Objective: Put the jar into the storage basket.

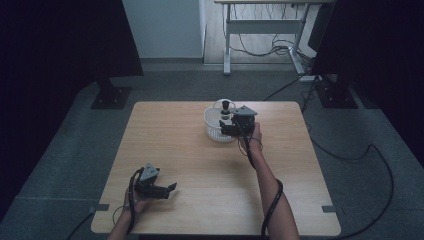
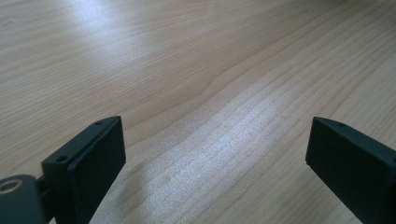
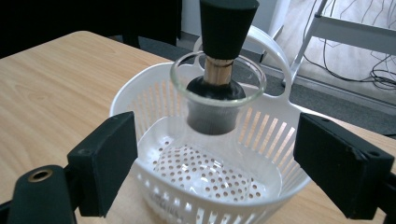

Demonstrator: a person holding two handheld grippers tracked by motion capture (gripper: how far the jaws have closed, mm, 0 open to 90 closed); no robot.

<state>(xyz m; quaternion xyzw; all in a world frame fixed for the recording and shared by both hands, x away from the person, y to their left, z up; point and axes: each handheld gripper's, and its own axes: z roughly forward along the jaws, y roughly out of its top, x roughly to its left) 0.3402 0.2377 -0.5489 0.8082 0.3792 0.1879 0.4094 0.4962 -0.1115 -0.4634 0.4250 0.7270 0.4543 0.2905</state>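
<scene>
Item 1, near left: left gripper (image 1: 170, 188), held low over the near-left part of the wooden table (image 1: 165, 145). Jaws spread wide, nothing between them but bare tabletop; touching nothing.

Item 2, far centre-right: white slotted basket (image 3: 154, 100), standing on the table towards its far edge. Thin plastic with a hoop handle (image 3: 275, 46) at the back; likely light and somewhat flexible, apt to slide if nudged.

Item 3, inside the basket: clear glass flask (image 3: 205, 172), upright, round-bellied, wide flared lip. Judged fragile and slippery; the neck just under the lip looks the safest place to take hold, the belly being too wide and smooth.

Item 4, in the flask's mouth: dark brush-like stopper (image 3: 226, 28) with a tapered black top and wooden collar. Probably light and loose-fitting; it may lift away if gripped alone.

Item 5, right: right gripper (image 1: 227, 129), at the basket's near side. Jaws well apart, flanking the basket without pressing on it; holding nothing.
</scene>
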